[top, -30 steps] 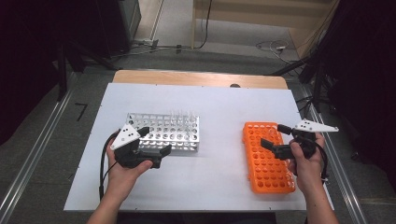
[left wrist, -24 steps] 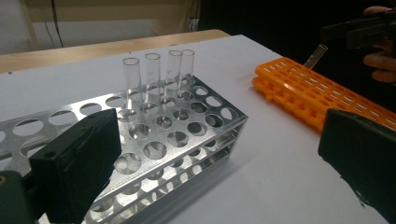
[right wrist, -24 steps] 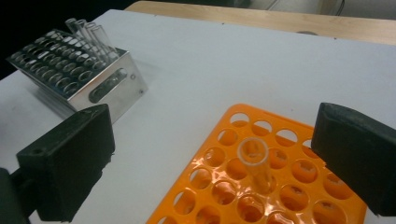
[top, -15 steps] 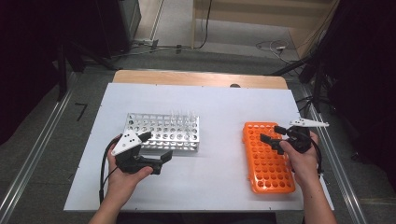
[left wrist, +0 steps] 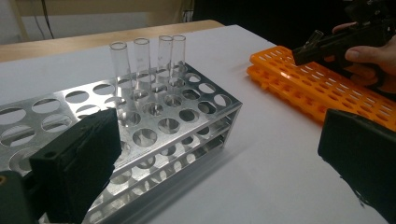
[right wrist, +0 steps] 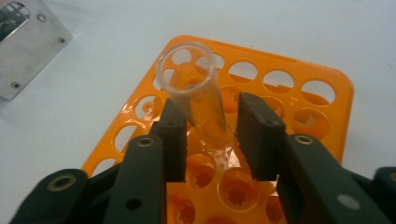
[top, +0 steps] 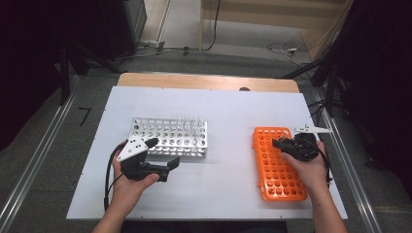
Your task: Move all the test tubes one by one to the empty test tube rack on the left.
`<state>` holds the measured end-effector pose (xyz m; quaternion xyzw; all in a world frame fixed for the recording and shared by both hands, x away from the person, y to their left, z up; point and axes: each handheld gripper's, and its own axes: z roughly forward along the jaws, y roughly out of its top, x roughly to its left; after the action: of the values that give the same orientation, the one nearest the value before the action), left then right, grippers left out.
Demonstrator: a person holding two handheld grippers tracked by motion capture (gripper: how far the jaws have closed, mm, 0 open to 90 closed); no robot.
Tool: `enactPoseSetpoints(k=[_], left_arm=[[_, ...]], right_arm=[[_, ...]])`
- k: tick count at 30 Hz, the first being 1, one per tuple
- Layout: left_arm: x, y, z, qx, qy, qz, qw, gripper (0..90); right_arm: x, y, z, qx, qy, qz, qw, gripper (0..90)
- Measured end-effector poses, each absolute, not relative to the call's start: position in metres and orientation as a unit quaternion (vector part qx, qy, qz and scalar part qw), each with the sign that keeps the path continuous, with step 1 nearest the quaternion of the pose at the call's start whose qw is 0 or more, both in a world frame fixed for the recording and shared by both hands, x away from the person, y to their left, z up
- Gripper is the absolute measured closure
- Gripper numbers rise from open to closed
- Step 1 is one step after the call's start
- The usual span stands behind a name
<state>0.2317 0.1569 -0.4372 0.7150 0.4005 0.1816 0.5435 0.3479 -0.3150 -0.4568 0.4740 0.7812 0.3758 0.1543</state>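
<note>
A clear glass test tube [right wrist: 201, 100] leans in a hole of the orange rack [right wrist: 280, 79], near that rack's far end [top: 277, 170]. My right gripper [right wrist: 210, 121] straddles the tube and its jaws have just been closing. The left pad meets the glass, while a thin gap shows at the right pad. The left gripper view shows this gripper [left wrist: 322, 46] low over the orange rack [left wrist: 299, 79]. My left gripper [top: 164, 151] stands open with nothing between its fingers, just in front of the metal rack [top: 170, 136].
Several empty glass tubes [left wrist: 144, 70] stand upright at the far right corner of the metal rack [left wrist: 224, 107]. Both racks lie on a white board, with bare white surface between them. Dark floor and cables lie beyond the table.
My right gripper has come down onto the far end of the orange rack. Its jaws have narrowed around the tube. The left hand has kept still.
</note>
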Motion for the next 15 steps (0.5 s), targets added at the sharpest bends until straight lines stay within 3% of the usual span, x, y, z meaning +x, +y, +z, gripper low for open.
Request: enactPoseSetpoints(k=[4, 15], left_arm=[[0.2317, 0.1575, -0.4367, 0.713, 0.402, 0.183, 0.544, 0.0], [0.2306, 0.1557, -0.4355, 0.717, 0.397, 0.184, 0.543, 0.0]], right_arm=[[0.3461, -0.3123, -0.4575, 0.471, 0.783, 0.367, 0.174, 71.9], [0.3427, -0.3141, -0.4555, 0.467, 0.774, 0.384, 0.185, 73.3]])
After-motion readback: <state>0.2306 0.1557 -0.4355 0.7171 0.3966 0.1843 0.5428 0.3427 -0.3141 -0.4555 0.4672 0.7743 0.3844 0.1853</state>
